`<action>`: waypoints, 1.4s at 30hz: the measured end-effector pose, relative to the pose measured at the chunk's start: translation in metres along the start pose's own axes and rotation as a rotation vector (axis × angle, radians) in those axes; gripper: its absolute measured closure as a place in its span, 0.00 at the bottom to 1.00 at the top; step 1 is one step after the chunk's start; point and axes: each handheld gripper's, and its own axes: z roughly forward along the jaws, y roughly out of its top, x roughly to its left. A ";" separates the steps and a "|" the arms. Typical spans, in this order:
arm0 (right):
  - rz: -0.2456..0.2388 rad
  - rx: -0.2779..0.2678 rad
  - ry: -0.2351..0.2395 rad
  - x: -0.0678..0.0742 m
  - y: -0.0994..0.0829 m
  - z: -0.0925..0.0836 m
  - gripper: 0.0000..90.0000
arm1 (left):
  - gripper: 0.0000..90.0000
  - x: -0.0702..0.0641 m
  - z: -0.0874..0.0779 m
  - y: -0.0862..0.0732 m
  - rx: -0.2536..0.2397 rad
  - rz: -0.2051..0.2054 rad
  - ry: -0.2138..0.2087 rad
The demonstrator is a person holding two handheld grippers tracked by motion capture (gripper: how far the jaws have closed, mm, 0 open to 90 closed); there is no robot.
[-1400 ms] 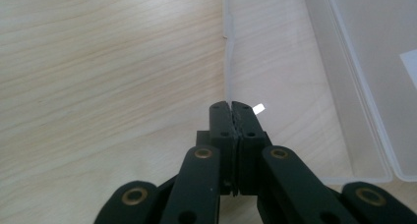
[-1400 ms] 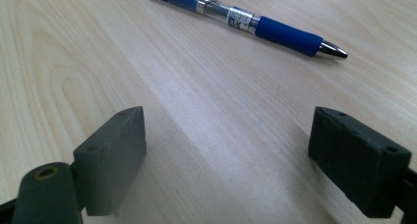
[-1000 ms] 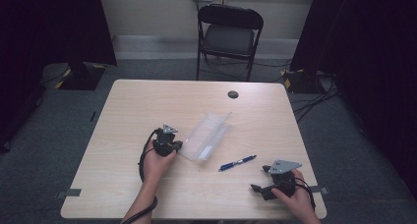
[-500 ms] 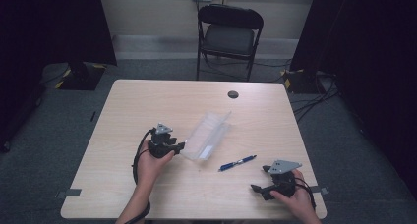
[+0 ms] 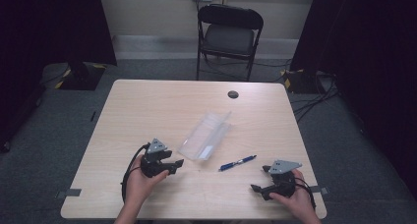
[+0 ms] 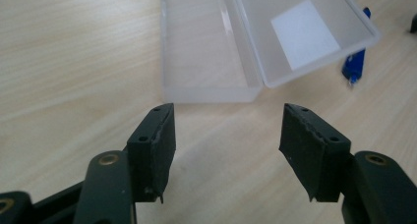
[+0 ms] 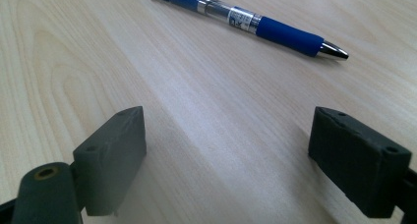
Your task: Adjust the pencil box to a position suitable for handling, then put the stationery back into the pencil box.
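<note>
- On the table (image 5: 147,106) a clear case (image 5: 205,135) is laid open at mid-table, lid tipped aside, so its tray is left reachable
- Just right of it a pen (image 5: 237,162) is laid flat, apart from the case
- Left gripper (image 5: 173,165) is held spread, aimed at the case's near end
- Right gripper (image 5: 260,180) is held spread and empty, faced toward the pen, likely for pinching it
</note>
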 end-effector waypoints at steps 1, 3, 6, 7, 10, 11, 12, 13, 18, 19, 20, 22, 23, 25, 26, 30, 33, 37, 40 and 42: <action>0.000 0.000 0.000 0.000 0.000 0.000 0.15 | 0.43 -0.002 0.000 -0.002 -0.003 -0.001 -0.006; -0.001 0.000 0.001 0.000 0.000 0.000 0.15 | 0.43 -0.005 0.000 -0.006 0.002 0.005 -0.011; 0.000 0.000 0.000 0.000 0.000 0.000 0.15 | 0.42 -0.010 0.000 -0.013 -0.001 0.015 -0.025; 0.001 0.000 0.000 0.000 0.000 0.000 0.15 | 0.42 -0.011 0.000 -0.014 0.015 0.025 -0.025; -0.002 0.000 0.000 0.000 0.000 0.000 0.15 | 0.42 -0.015 0.002 -0.021 0.011 0.048 -0.033; -0.001 -0.001 0.000 0.000 0.000 0.000 0.16 | 0.42 -0.017 0.002 -0.022 0.009 0.050 -0.030; -0.001 -0.001 0.000 0.000 0.000 0.000 0.16 | 0.42 -0.018 0.002 -0.024 0.009 0.049 -0.031; -0.001 0.001 -0.002 0.000 0.000 0.000 0.16 | 0.42 -0.019 0.002 -0.026 -0.005 0.049 -0.044; 0.005 0.001 -0.014 -0.005 0.001 -0.002 0.23 | 0.37 -0.023 0.005 -0.032 0.026 0.060 -0.064; 0.007 0.001 -0.025 -0.007 0.001 -0.003 0.23 | 0.36 -0.023 0.006 -0.032 0.023 0.074 -0.067; 0.007 0.001 -0.025 -0.007 0.001 -0.003 0.23 | 0.36 -0.024 0.006 -0.032 0.029 0.080 -0.064; 0.018 -0.017 -0.039 -0.012 0.002 -0.006 0.23 | 0.35 -0.023 0.006 -0.032 0.029 0.079 -0.072; 0.018 -0.017 -0.039 -0.012 0.002 -0.006 0.23 | 0.35 -0.023 0.006 -0.032 0.026 0.081 -0.066; 0.022 -0.037 -0.048 -0.018 0.008 -0.007 0.24 | 0.31 -0.025 0.007 -0.033 0.035 0.117 -0.066; 0.015 -0.046 -0.052 -0.020 0.010 -0.006 0.25 | 0.28 -0.025 0.007 -0.033 0.035 0.117 -0.066; -0.017 -0.050 -0.051 -0.025 0.019 -0.003 0.25 | 0.24 -0.030 0.007 -0.034 0.051 0.147 -0.053; -0.029 -0.056 -0.032 -0.027 0.029 0.005 0.26 | 0.22 -0.031 0.007 -0.033 0.064 0.166 -0.043; -0.066 -0.039 -0.010 -0.027 0.043 0.017 0.26 | 0.21 -0.030 0.007 -0.034 0.059 0.159 -0.062; -0.084 -0.027 0.005 -0.029 0.050 0.025 0.26 | 0.21 -0.028 0.007 -0.034 0.051 0.143 -0.068; -0.094 -0.023 0.010 -0.031 0.053 0.030 0.27 | 0.21 -0.028 0.007 -0.034 0.052 0.143 -0.068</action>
